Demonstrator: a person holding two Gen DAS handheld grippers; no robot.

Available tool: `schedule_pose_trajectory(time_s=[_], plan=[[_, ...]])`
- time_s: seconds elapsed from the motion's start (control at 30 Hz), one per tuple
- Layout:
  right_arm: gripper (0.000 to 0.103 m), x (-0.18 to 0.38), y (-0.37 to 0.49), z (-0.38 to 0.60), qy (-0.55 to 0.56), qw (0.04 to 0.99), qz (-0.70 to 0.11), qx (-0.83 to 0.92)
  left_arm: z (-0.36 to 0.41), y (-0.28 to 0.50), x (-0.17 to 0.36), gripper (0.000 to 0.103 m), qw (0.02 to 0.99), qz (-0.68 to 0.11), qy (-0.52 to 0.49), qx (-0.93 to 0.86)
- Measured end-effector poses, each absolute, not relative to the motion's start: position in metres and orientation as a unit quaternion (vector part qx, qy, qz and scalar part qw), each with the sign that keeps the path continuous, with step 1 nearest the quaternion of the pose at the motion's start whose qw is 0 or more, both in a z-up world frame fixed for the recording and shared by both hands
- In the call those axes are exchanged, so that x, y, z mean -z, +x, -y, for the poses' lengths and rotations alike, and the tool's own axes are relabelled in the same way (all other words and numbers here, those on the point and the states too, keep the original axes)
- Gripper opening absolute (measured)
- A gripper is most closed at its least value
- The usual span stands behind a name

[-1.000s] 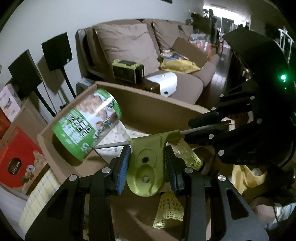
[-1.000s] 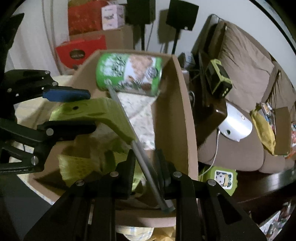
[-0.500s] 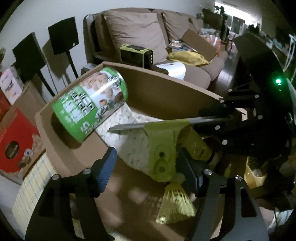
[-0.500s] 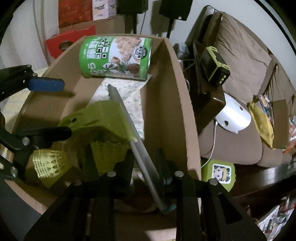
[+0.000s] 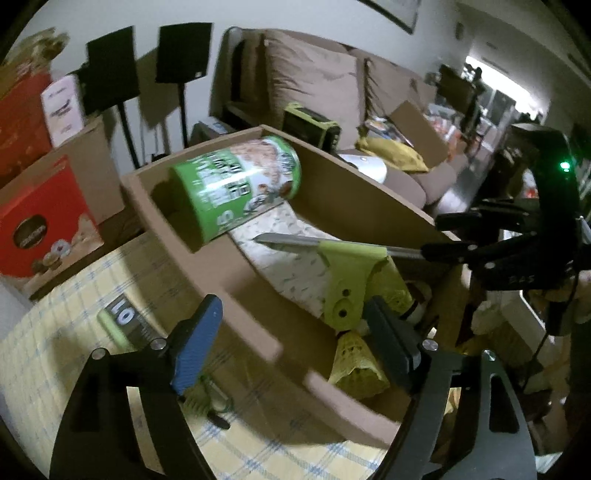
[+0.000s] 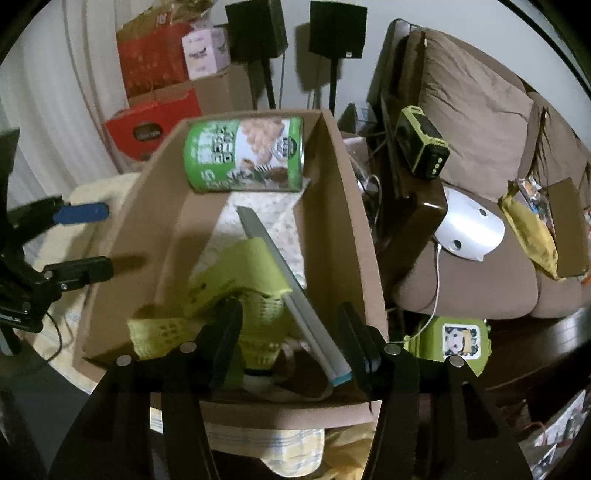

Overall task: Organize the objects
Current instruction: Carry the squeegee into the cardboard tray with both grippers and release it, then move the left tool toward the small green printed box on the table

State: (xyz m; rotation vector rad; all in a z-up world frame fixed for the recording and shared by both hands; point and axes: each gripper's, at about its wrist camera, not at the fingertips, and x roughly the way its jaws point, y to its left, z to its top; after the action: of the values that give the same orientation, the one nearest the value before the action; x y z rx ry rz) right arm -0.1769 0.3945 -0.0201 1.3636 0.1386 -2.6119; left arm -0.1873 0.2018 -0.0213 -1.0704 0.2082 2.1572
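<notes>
Left tool (image 5: pixel 295 347): jaws wide apart, nothing between them. Its blue pad (image 5: pixel 197 345) sits at lower left of the left wrist view over the yellow checked tablecloth (image 5: pixel 74 295), outside the near wall of the cardboard box (image 5: pixel 236 295); the dark pad is at lower centre, over the box interior.

Right tool (image 6: pixel 291 343): jaws also wide, gripping nothing. In the right wrist view its fingers straddle the near end of the box, and the grey rod end of the lime-green tool with metal rod (image 6: pixel 255 258) lies between them; whether either finger touches the rod cannot be told.

Task items, right wrist view:
- Green snack can (image 6: pixel 245 158) lies on its side across the far end of the box, upper centre of frame.
- Patterned cloth (image 6: pixel 266 210) lines the box floor just below the can.
- The rod runs diagonally from centre to lower right, with the green plate to its left resting on yellow shuttlecocks (image 6: pixel 155 332) at the near end.

Left wrist view: same can (image 5: pixel 240 188) upper centre; rod item (image 5: pixel 343 280) right of centre, its far end reaching the right tool at the right edge. A dark-and-green object marked "10" (image 5: pixel 123 319) lies on the tablecloth, left of the box.

Background: brown sofa (image 6: pixel 480 122), red cartons (image 5: pixel 37 229), two black speakers on stands (image 6: pixel 295 29).
</notes>
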Motion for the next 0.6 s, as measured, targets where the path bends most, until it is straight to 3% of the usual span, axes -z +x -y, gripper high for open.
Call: schedule_pose_trajectory(time_s=[0.27,0.6], plan=[[0.057,0.000,-0.168,-0.374,0.437,0.110,-0.037,0.892,-0.168,-0.181,0.017,0.088,0.320,-0.056,-0.418,-0.849],[0.074,-0.003,-0.161,-0.328,0.425,0.140,-0.034,0.894,-0.130,-0.170,0.009,0.093,0.281,-0.039,-0.419,-0.863]])
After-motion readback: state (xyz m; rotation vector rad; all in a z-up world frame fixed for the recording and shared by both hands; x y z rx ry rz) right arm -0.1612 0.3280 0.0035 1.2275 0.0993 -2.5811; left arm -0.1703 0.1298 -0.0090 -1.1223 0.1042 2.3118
